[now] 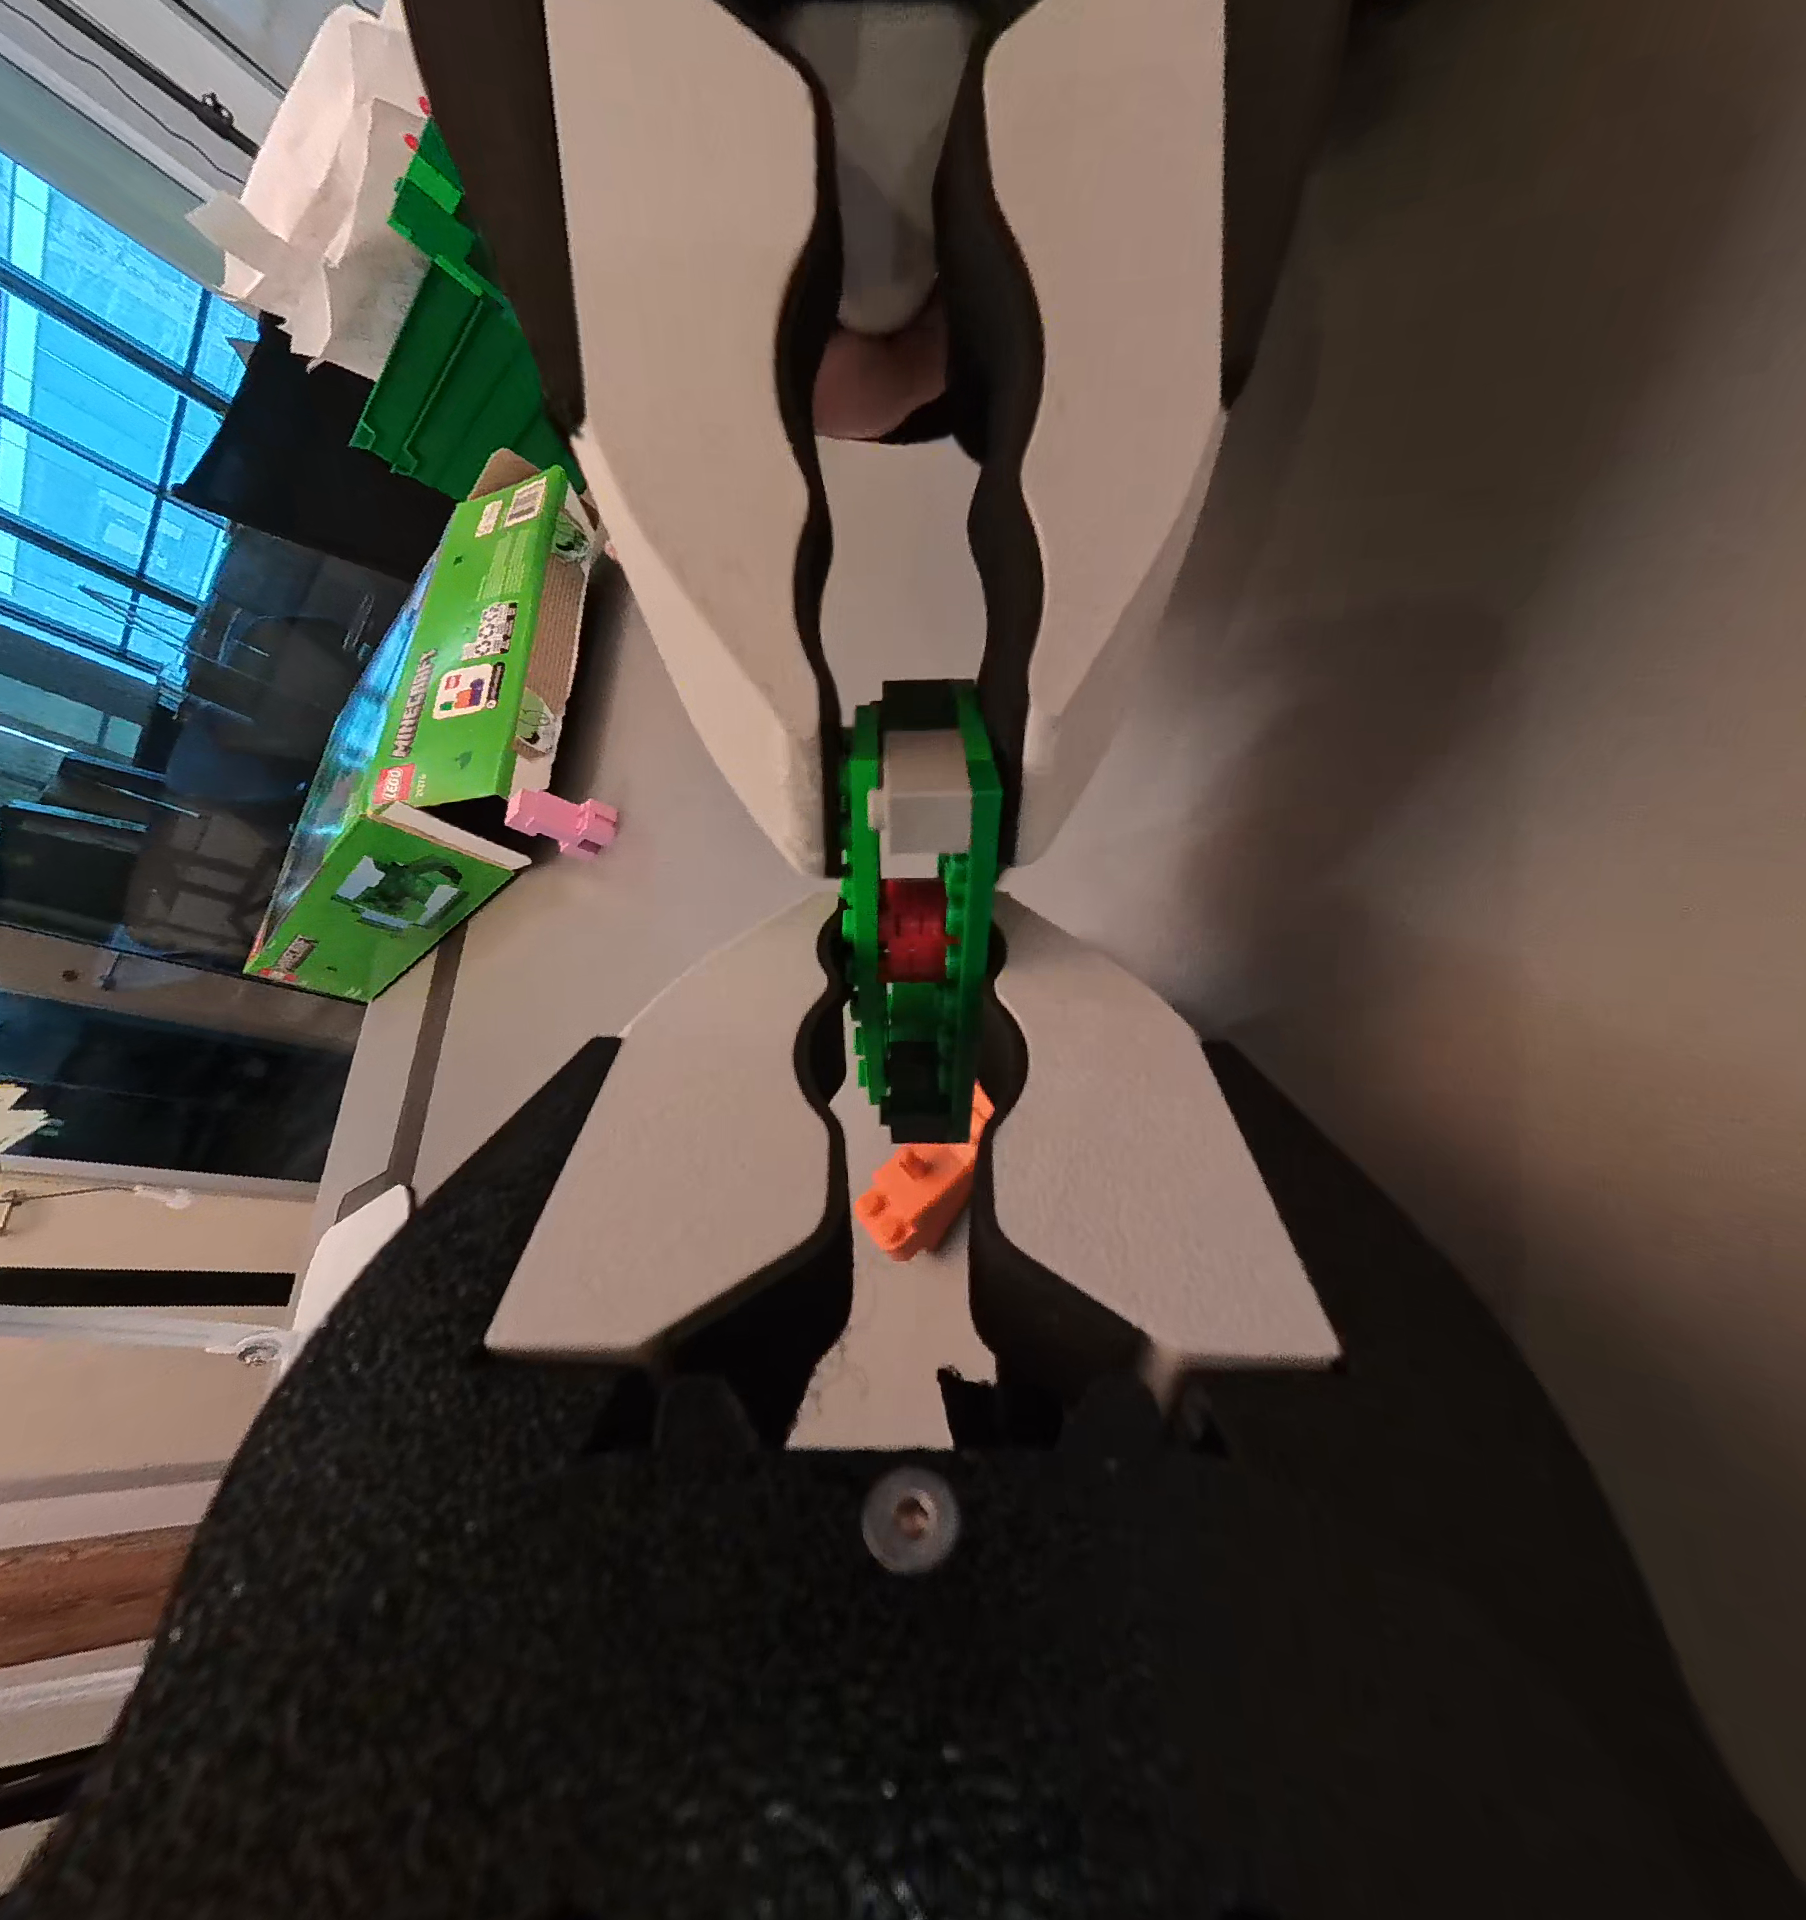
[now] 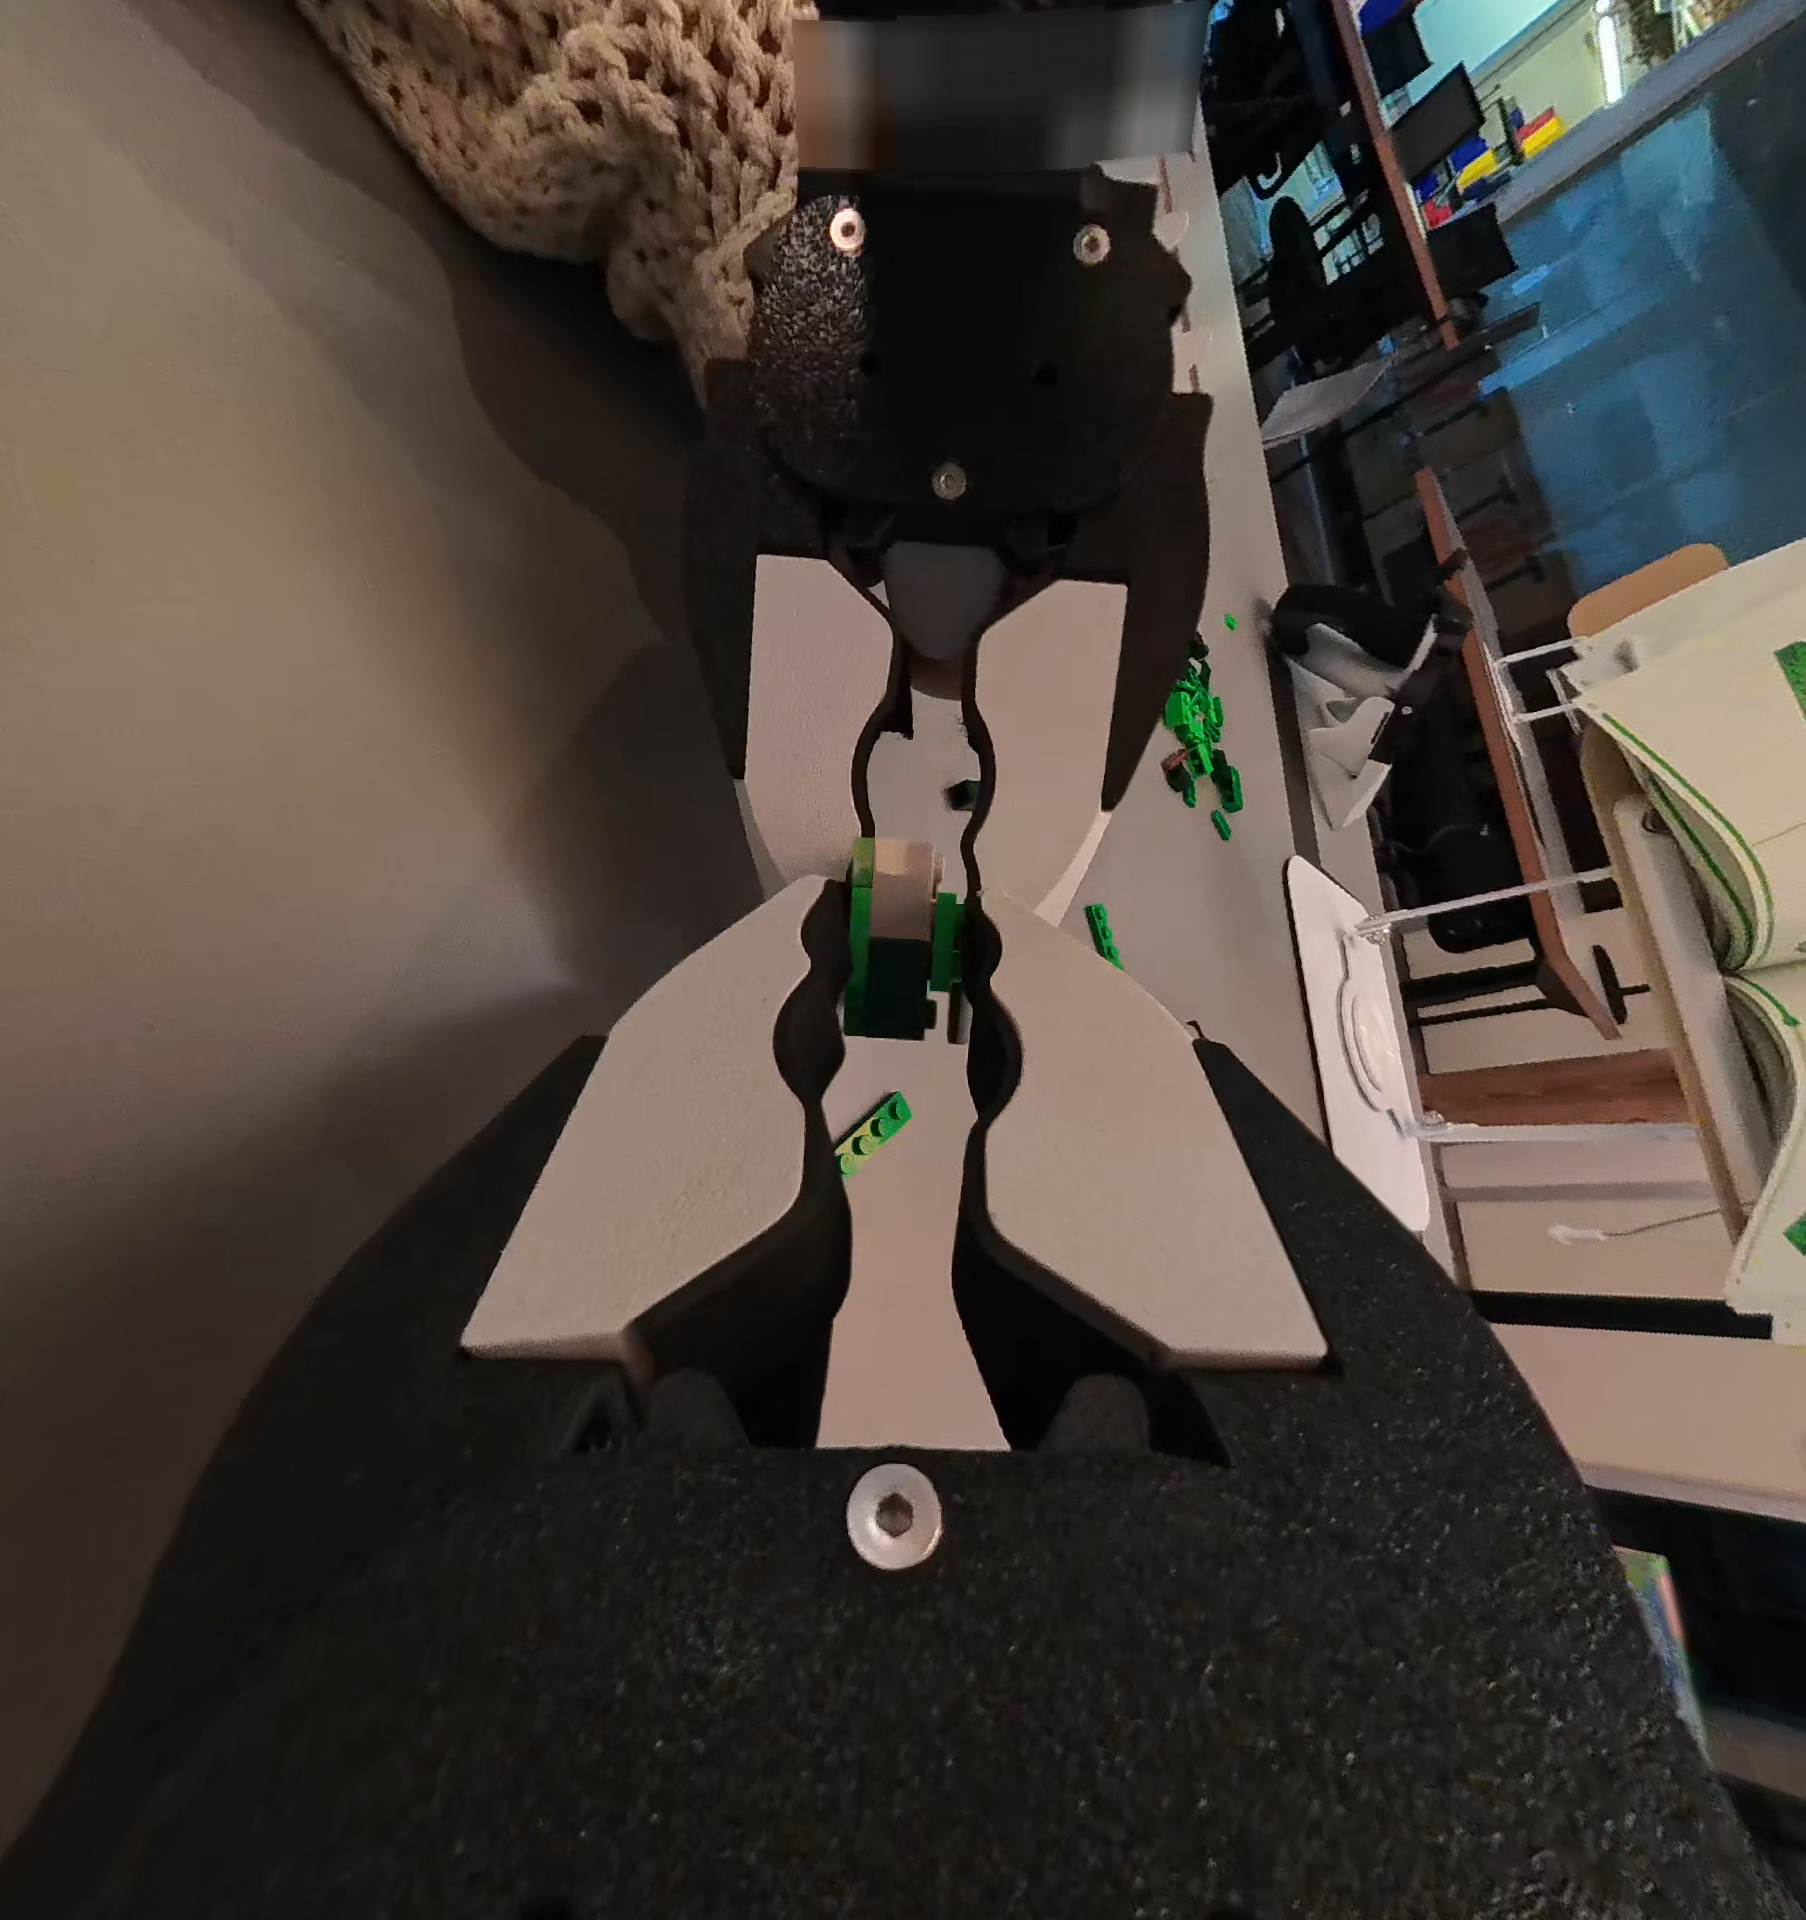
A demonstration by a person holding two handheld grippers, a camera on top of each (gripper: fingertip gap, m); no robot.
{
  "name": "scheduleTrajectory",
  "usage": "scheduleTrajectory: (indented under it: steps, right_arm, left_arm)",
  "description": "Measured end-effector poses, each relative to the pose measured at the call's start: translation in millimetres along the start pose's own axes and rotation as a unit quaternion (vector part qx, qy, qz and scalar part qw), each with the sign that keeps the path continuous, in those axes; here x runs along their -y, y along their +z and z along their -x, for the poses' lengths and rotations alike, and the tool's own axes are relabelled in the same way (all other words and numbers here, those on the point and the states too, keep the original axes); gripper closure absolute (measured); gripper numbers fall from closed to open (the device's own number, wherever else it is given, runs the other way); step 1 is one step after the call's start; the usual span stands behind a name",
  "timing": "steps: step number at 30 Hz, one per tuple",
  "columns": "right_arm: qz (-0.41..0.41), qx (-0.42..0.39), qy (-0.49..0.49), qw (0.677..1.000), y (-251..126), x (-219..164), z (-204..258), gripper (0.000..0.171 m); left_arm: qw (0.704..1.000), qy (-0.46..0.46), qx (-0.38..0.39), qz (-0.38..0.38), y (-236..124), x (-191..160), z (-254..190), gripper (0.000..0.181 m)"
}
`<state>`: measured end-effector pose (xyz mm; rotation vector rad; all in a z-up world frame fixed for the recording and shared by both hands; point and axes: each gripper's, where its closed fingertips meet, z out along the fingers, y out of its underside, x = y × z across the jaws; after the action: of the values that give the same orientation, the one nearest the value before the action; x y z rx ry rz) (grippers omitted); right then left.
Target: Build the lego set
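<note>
The left gripper (image 1: 914, 935) and right gripper (image 2: 904, 935) both squeeze the green brick model (image 1: 920, 894) above the worktop (image 1: 1501, 935).

lego assembly (image 1: 920, 904): bright green plates, light grey block, translucent red round piece, dark green/black bricks at the ends. both grippers: white fingers (image 1: 712, 1174) with black wavy pads, black speckled bodies. loose orange piece (image 1: 914, 1200) and pink piece (image 1: 563, 818) on white table (image 1: 525, 1049). set box (image 1: 431, 727) bright green. loose green plate (image 2: 871, 1135), pile of green bricks (image 2: 1205, 743). booklet (image 2: 1751, 935) cream with green cube prints. sleeve (image 2: 587, 135) cream, open-knit pattern
</note>
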<state>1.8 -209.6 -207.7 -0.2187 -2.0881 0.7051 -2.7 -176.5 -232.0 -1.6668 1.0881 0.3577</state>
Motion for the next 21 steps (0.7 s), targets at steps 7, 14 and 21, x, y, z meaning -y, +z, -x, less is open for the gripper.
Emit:
scheduleTrajectory:
  steps: [7,14,21]
  right_arm:
    - [0.018,0.012,-0.017,1.000,-1.4,-2.1,5.1,0.151]
    - [-0.057,0.000,0.042,0.997,-10.9,3.8,-9.1,0.152]
    - [-0.118,0.005,0.062,0.991,-21.1,11.1,-13.8,0.152]
  left_arm:
    - [1.000,0.011,-0.011,0.009,2.7,0.4,-5.8,0.162]
    - [0.999,-0.028,0.042,0.018,0.9,-6.0,12.6,0.156]
    - [0.999,0.002,0.049,-0.008,-4.8,1.3,13.6,0.160]
